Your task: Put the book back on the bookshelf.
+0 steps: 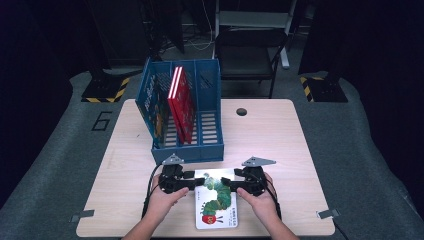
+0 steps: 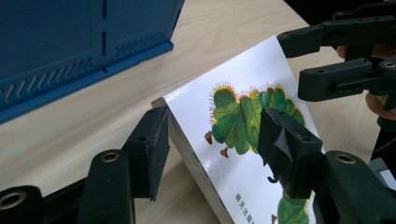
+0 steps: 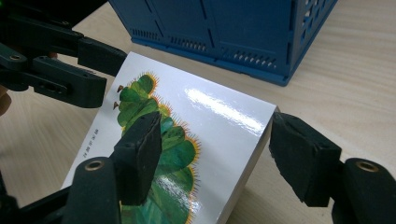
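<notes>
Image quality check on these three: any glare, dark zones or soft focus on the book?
High view: the room around the table falls to near black, and the far end of the caterpillar book blows out white. Right gripper view: a glare streak crosses the glossy cover; the near jaws look soft. Left gripper view: even light, small text on the cover legible but tiny.

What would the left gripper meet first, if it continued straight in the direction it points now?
Probably the right gripper, directly across the caterpillar picture book that the left gripper grips; depth is uncertain.
</notes>
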`<action>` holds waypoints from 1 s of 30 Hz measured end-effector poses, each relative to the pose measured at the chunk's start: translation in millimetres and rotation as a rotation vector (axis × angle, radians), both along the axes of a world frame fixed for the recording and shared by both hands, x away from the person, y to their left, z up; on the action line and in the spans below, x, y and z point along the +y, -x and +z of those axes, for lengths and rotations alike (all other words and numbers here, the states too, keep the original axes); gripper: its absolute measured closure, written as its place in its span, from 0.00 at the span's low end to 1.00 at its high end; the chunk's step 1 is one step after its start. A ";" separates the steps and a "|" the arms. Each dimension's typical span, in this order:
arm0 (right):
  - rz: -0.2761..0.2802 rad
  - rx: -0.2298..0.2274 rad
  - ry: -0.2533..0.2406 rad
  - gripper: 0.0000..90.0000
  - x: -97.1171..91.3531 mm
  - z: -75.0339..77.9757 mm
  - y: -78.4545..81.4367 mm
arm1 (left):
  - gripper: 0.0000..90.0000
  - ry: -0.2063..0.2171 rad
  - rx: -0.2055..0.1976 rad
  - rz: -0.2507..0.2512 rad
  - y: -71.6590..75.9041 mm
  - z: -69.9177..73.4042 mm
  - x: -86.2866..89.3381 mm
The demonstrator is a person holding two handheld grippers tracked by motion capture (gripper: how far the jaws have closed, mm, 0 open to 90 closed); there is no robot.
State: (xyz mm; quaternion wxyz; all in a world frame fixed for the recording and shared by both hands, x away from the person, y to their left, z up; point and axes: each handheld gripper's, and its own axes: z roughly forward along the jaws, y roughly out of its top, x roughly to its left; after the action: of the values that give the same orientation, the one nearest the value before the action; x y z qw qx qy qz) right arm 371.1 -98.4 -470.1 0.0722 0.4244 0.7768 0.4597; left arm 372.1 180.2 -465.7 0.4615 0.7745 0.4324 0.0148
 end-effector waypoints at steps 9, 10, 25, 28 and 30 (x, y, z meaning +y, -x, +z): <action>0.002 -0.065 -0.011 0.39 0.5 15.7 6.3 | 0.48 0.009 -0.055 0.011 7.0 18.3 1.9; 0.000 -0.074 -0.015 0.39 0.6 17.9 7.1 | 0.49 0.006 -0.065 0.007 7.6 20.9 2.6; -0.011 -0.166 -0.033 0.39 2.6 39.7 16.7 | 0.49 0.019 -0.135 0.004 17.4 43.1 6.5; -0.014 -0.185 -0.040 0.39 2.8 43.6 18.1 | 0.50 0.025 -0.148 0.007 19.2 47.4 7.0; -0.016 -0.194 -0.045 0.39 2.9 45.5 19.4 | 0.50 0.029 -0.155 0.007 20.0 49.5 7.8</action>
State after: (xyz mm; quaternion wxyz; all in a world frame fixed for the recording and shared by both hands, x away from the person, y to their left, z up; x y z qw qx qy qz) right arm 351.7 -95.5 -424.7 0.1413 0.3857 0.7522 0.5152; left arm 352.1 188.0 -416.2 0.5046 0.7627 0.3984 0.0701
